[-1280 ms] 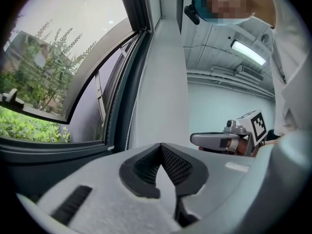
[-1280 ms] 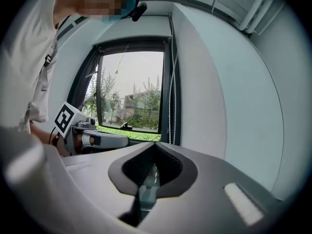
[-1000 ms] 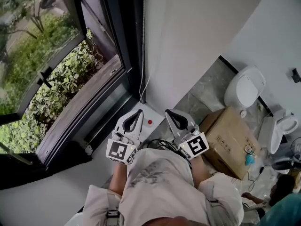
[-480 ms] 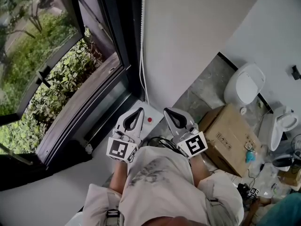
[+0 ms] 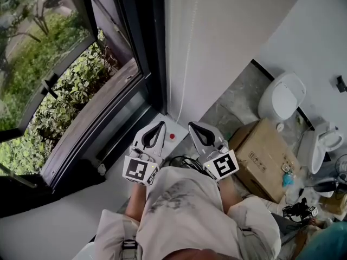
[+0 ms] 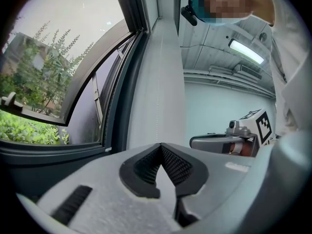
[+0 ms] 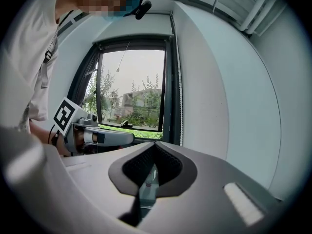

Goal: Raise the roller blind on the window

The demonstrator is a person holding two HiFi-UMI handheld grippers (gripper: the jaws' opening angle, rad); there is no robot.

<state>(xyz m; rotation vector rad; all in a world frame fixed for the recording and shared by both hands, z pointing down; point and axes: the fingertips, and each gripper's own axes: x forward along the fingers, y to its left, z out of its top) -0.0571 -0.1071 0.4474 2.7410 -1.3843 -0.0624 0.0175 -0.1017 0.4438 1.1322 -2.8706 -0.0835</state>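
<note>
Here, the left gripper (image 5: 161,124) and right gripper (image 5: 191,126) are both closed, empty. The blind's thin white bead chain (image 5: 187,64) hangs near the dark window frame (image 5: 154,47): light, limp, likely slippery; best pinched low.

To my right a cardboard box (image 5: 265,164) sits on the floor (image 5: 234,103), with a white toilet (image 5: 282,99) beyond it.
</note>
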